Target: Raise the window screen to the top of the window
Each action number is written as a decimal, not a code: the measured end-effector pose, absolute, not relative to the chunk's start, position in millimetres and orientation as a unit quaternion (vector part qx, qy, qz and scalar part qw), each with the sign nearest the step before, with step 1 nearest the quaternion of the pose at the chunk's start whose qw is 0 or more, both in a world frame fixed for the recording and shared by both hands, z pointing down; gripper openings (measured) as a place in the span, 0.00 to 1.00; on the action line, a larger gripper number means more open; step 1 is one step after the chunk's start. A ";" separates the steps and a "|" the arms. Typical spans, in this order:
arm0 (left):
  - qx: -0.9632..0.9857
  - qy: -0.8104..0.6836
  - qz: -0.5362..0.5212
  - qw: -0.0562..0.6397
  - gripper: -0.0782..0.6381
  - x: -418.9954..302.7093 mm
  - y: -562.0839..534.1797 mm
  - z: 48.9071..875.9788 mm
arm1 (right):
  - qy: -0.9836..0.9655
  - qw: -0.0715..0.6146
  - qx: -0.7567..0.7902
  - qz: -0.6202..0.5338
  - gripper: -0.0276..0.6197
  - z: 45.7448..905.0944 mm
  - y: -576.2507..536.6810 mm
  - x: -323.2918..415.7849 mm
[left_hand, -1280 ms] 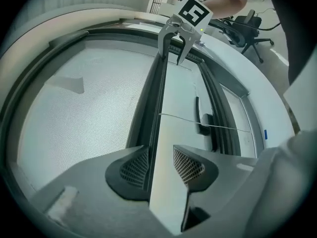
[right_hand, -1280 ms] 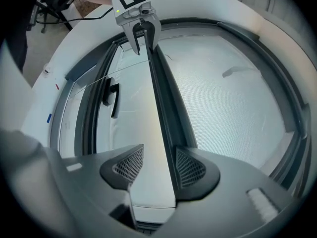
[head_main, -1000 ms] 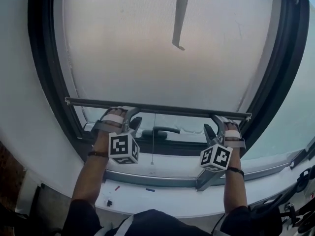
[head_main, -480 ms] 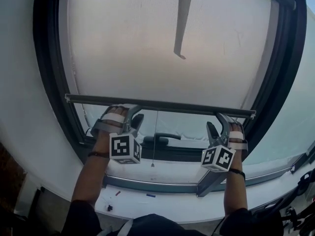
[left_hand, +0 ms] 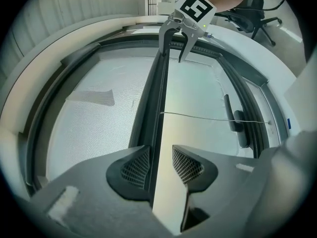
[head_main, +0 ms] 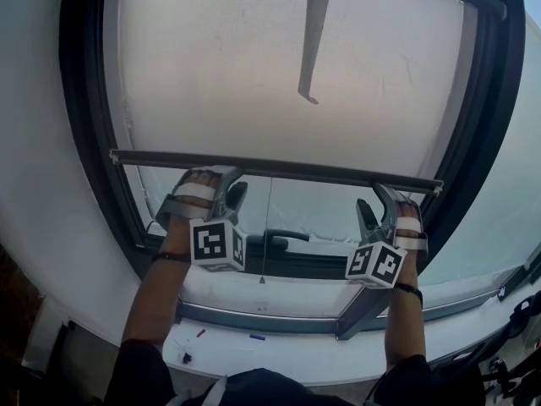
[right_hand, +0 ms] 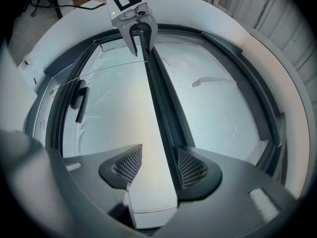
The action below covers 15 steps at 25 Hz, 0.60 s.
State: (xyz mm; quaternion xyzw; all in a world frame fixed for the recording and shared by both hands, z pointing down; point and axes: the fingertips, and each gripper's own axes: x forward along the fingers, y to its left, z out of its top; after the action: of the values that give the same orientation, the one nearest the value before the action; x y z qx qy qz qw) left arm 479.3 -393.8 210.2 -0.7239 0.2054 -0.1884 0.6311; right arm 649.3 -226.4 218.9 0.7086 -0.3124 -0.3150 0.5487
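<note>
The window screen is a pale mesh with a dark bottom bar spanning the frame. My left gripper grips the bar near its left end, and my right gripper grips it near its right end. In the left gripper view the bar runs between the left gripper's pads and fills the gap. In the right gripper view the bar likewise fills the wider gap of the right gripper. Each view shows the other gripper at the bar's far end.
A thin pull cord hangs from the bar's middle. Below it a dark window handle lies against the lower frame. The white sill holds a few small bits. Office chairs stand behind me.
Both grippers have risen together with the bottom bar between their pads. A taller strip of bare glass shows under the bar.
</note>
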 end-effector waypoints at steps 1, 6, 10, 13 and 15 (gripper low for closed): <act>-0.722 0.208 -0.188 0.632 0.32 479.0 -393.9 207.4 | -0.311 0.545 0.711 -0.317 0.39 216.6 -226.4 648.7; -0.719 0.227 -0.161 0.637 0.32 477.7 -392.4 186.5 | -0.305 0.524 0.721 -0.336 0.40 203.4 -223.5 641.2; -0.726 0.226 -0.169 0.627 0.31 479.7 -397.5 160.3 | -0.310 0.512 0.717 -0.358 0.35 200.8 -226.1 630.4; -0.729 0.207 -0.193 0.623 0.20 479.4 -397.3 153.3 | -0.386 0.438 0.730 -0.355 0.35 209.4 -229.6 600.9; -0.718 0.205 -0.208 0.631 0.21 479.3 -397.6 155.0 | -0.481 0.357 0.735 -0.318 0.35 229.7 -239.5 573.2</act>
State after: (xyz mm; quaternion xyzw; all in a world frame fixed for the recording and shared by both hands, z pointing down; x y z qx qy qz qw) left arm 479.3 -397.6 155.0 -0.7185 0.2045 -0.2080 0.6314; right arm 573.2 -239.5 229.7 0.7350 -0.4812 -0.3177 0.3567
